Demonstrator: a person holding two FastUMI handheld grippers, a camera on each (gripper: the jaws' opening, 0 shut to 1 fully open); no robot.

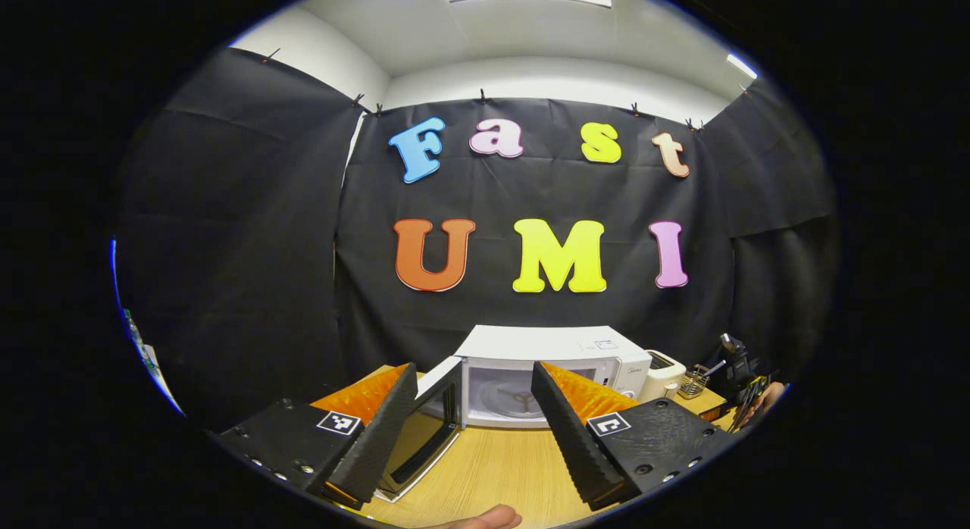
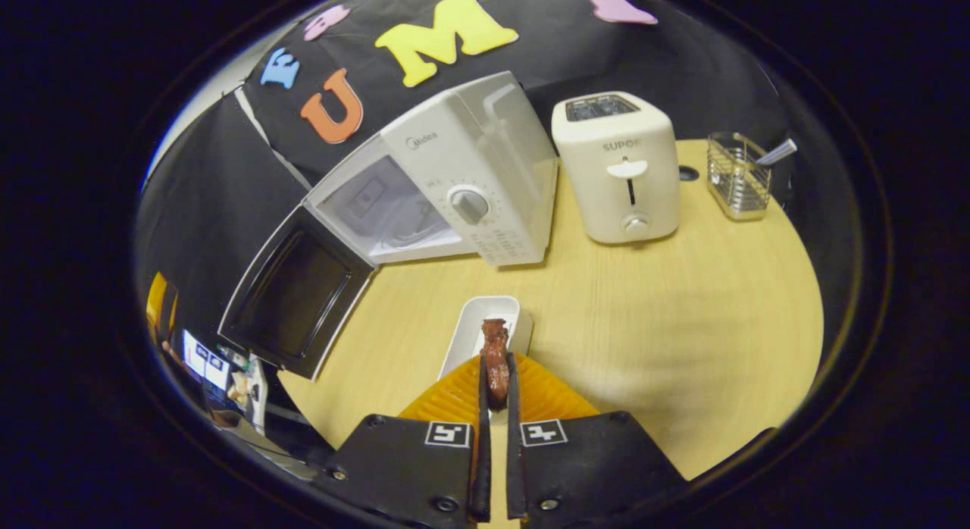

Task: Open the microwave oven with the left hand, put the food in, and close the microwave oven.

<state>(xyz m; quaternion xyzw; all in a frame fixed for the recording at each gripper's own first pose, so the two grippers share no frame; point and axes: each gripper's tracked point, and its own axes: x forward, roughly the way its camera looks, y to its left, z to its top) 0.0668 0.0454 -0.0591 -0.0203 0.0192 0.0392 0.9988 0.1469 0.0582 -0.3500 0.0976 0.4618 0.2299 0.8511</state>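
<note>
The wooden table (image 2: 644,302) carries everything, and the biggest thing on it is the white microwave oven (image 2: 455,173), whose dark-windowed door (image 2: 292,302) hangs wide open to the side of the bare cavity; in the left gripper view the same microwave oven (image 1: 553,374) sits straight ahead with its door (image 1: 424,430) swung out toward the camera and the turntable ring visible inside. Just beside the oven stands a white toaster (image 2: 617,165), and near the table's far edge a wire basket (image 2: 736,174) holds a utensil. The left gripper (image 1: 474,427) is spread wide with nothing between its fingers, hovering over the table in front of the oven. The right gripper (image 2: 494,385) is pinched nearly closed on the food (image 2: 495,355) (a brown, glossy piece, gripped from both sides), held just over a small white tray (image 2: 485,328) that rests on the table in front of the oven.
</note>
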